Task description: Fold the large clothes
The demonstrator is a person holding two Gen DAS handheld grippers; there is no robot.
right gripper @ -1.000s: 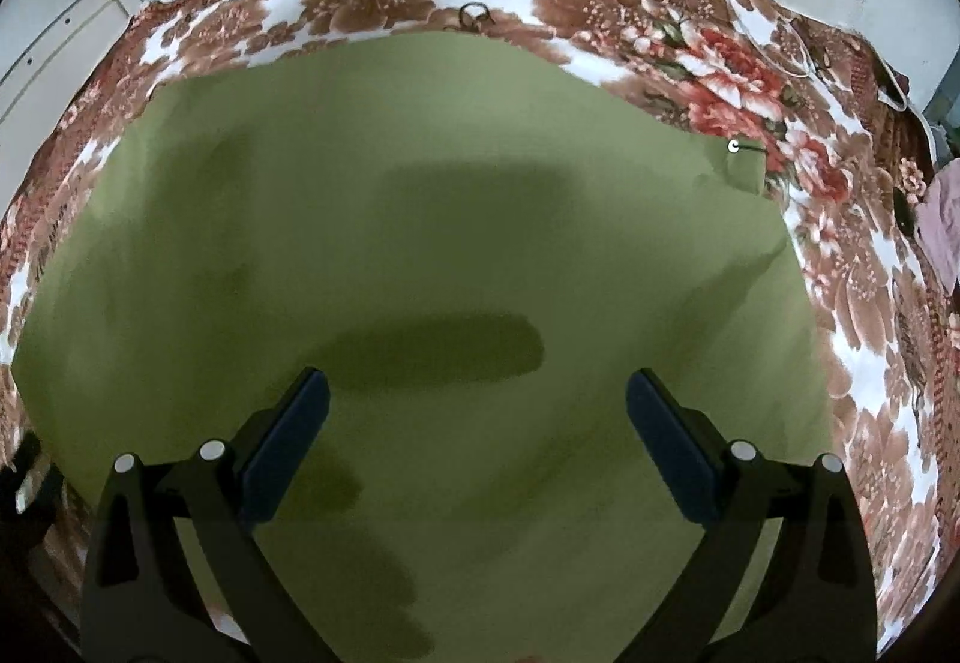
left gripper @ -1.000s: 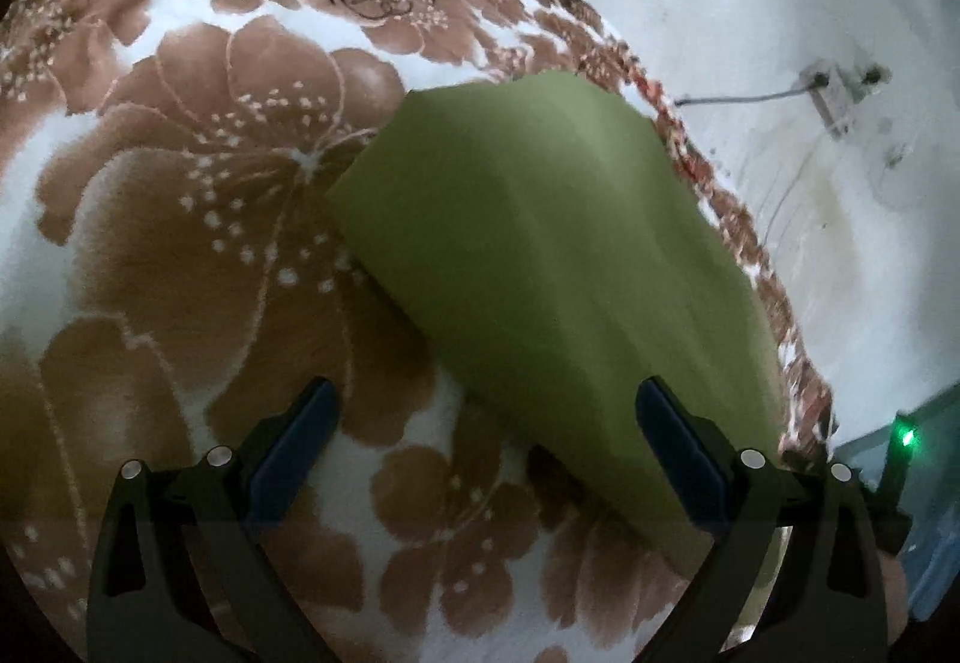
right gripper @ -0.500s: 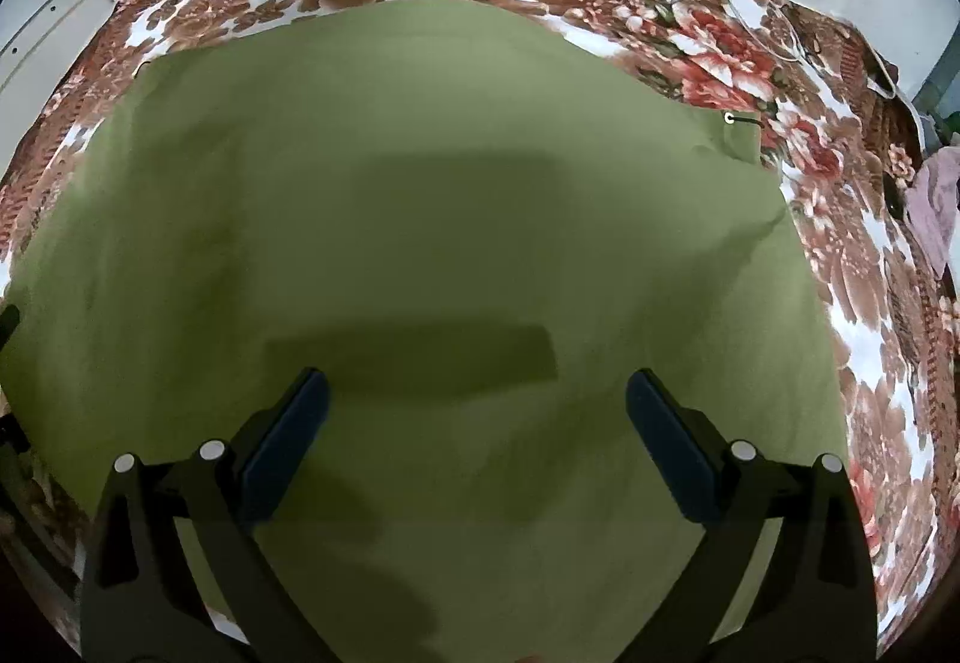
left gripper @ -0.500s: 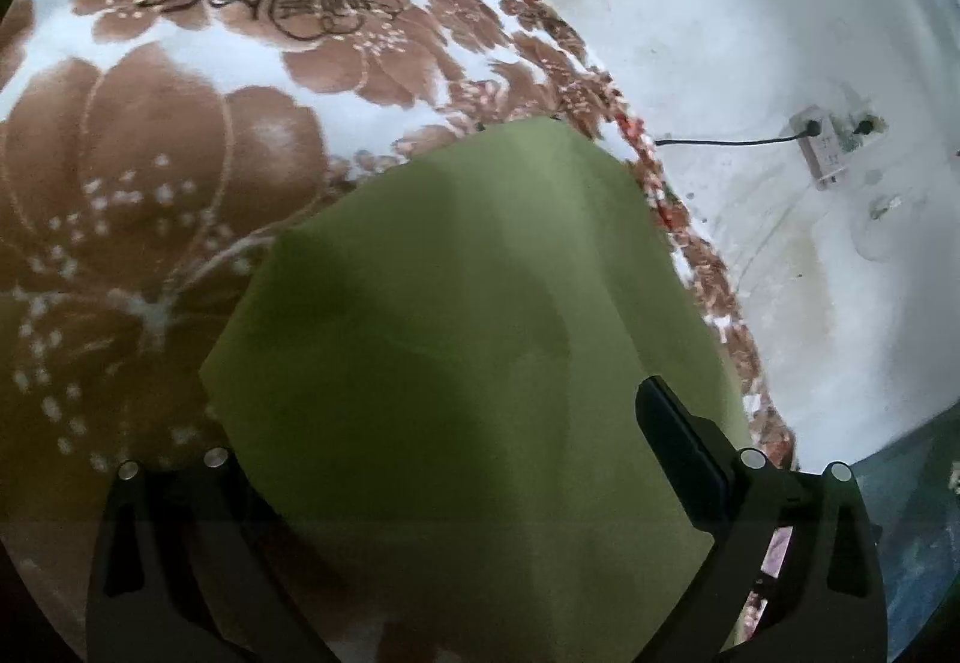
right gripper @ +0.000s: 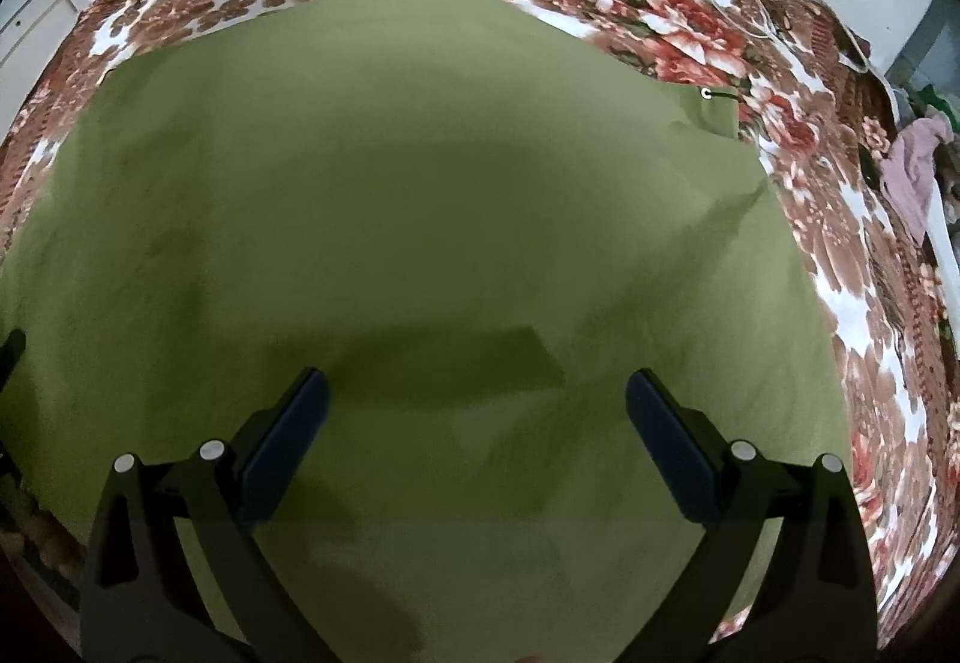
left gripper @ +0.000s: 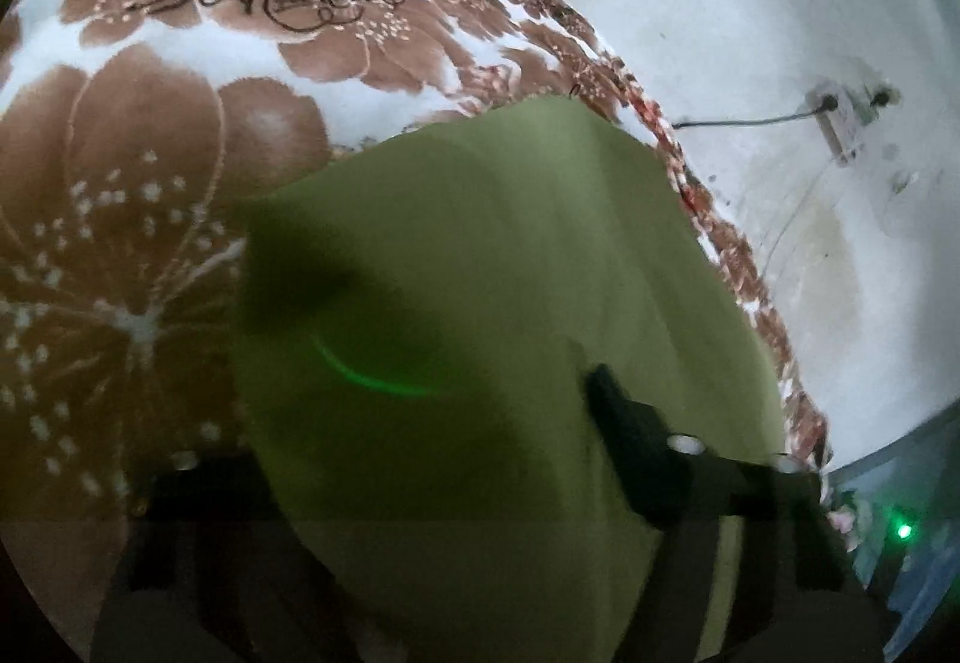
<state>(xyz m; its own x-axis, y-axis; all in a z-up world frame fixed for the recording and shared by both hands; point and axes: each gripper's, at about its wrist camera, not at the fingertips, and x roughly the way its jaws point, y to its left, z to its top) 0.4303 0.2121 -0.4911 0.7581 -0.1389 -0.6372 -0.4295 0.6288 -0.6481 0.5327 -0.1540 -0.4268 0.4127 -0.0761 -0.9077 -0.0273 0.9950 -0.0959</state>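
Observation:
A large olive-green cloth (right gripper: 420,195) lies spread flat over a bed with a brown floral blanket (right gripper: 678,33). Above its near part my right gripper (right gripper: 477,399) hovers open, with nothing between its blue pads (right gripper: 288,441). In the left wrist view a corner of the green cloth (left gripper: 480,243) lies across my left gripper (left gripper: 432,423). Its jaws are closing with the cloth edge between them. The right finger (left gripper: 624,435) shows on top of the cloth; the left one is hidden under it. A gap still stands between them.
The floral blanket (left gripper: 150,219) spreads to the left in the left wrist view. Beyond the bed edge are a pale floor and a power strip (left gripper: 840,123) with cables. Pink clothing (right gripper: 912,171) lies at the right edge of the right wrist view.
The left gripper slid in under the cloth corner, which now covers its left finger, and its right finger has swung inward. The right gripper stays open over the cloth.

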